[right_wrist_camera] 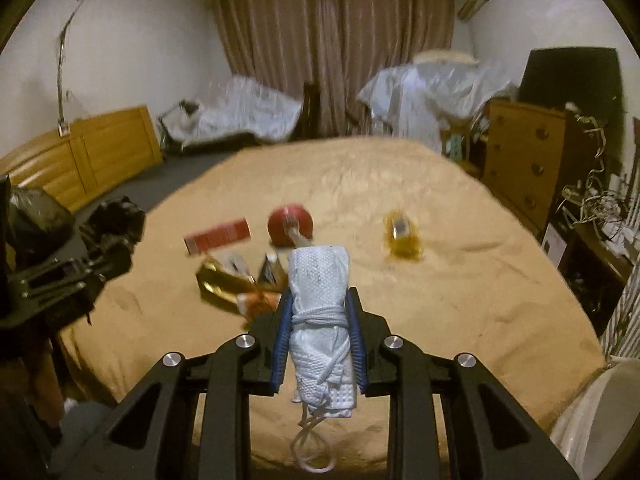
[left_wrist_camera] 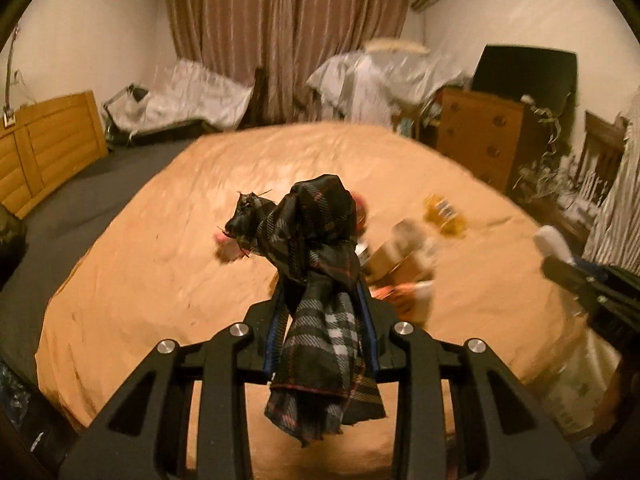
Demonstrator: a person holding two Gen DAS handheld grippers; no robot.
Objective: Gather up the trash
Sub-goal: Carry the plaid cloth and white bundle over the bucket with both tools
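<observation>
Left gripper held above the near edge of the bed, fingers pinching a dark plaid cloth that bunches up beyond the tips and hangs down in a loose tail below them. Right gripper also above the near edge, fingers closed on a rolled white textured cloth bound with white cord; cord end dangles below in a loop. Trash lies mid-bed on the tan cover: a flat red packet to the left, a round red piece just beyond the roll, a yellow wrapper off to the right and apart from the rest, a gold foil wrapper nearer, touching an orange scrap beside the right gripper's left finger. Motion blur softens these items. Far side: pink curtain, white-draped furniture, wooden dresser far right.
</observation>
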